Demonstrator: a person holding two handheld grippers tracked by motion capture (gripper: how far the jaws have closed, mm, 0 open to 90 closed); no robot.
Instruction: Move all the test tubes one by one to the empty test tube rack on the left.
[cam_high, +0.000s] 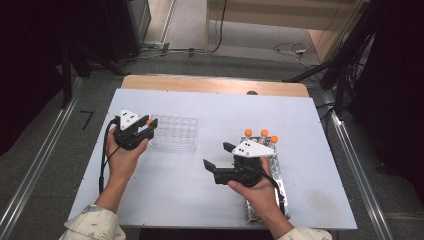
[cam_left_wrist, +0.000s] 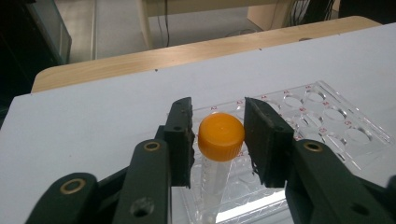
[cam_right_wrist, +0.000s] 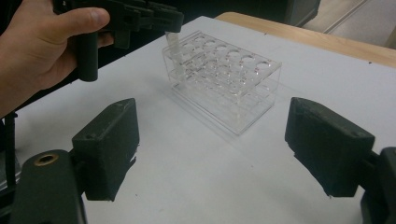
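A clear tube with an orange cap (cam_left_wrist: 221, 135) stands upright in a corner hole of the transparent rack (cam_left_wrist: 327, 121). My left gripper (cam_left_wrist: 219, 109) straddles the cap, and a thin gap shows between each pad and the cap, so the jaws are open around it. In the high view the left gripper (cam_high: 150, 125) sits at the left end of the rack (cam_high: 175, 132). The right gripper (cam_high: 217, 155) hovers mid-table, open wide with nothing between its jaws. Its own view looks past the right gripper (cam_right_wrist: 224, 135) at the rack (cam_right_wrist: 224, 84) and the tube (cam_right_wrist: 173, 44).
Three more orange-capped tubes (cam_high: 261, 134) stand in a shiny metal holder (cam_high: 277, 175) under the right hand, near the table's right side. The white tabletop (cam_high: 190, 180) has a wooden strip (cam_high: 210, 84) along its far edge. Cables lie on the floor beyond.
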